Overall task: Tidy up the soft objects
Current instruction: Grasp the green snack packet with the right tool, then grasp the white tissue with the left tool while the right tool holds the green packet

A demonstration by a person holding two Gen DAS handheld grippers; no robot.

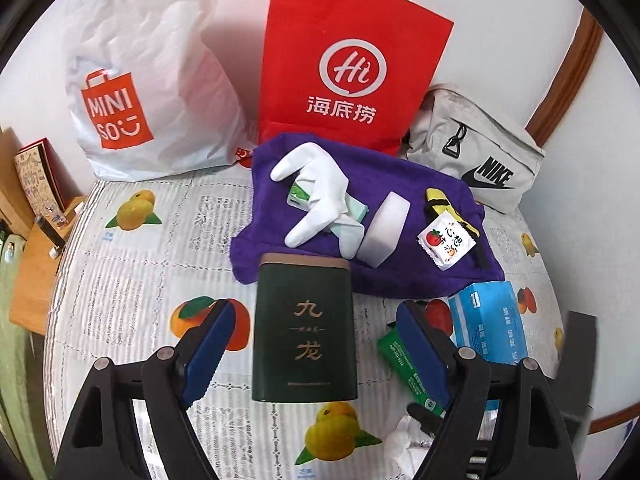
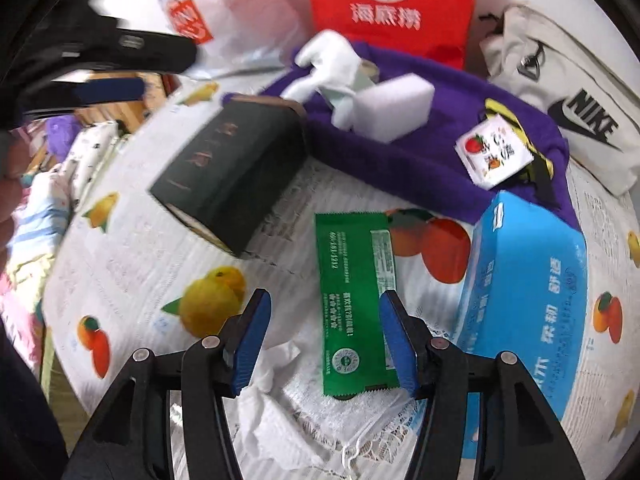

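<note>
Both my tools are apart and empty: left tool above the dark tin, right tool over the green packet on the tabletop. Best approach: centre it, lower, squeeze gently.

Left gripper: angled steeply downward, jaws spread wide, pads touching nothing.
Right gripper: angled steeply downward, jaws parted, nothing gripped between the blue pads.
</note>
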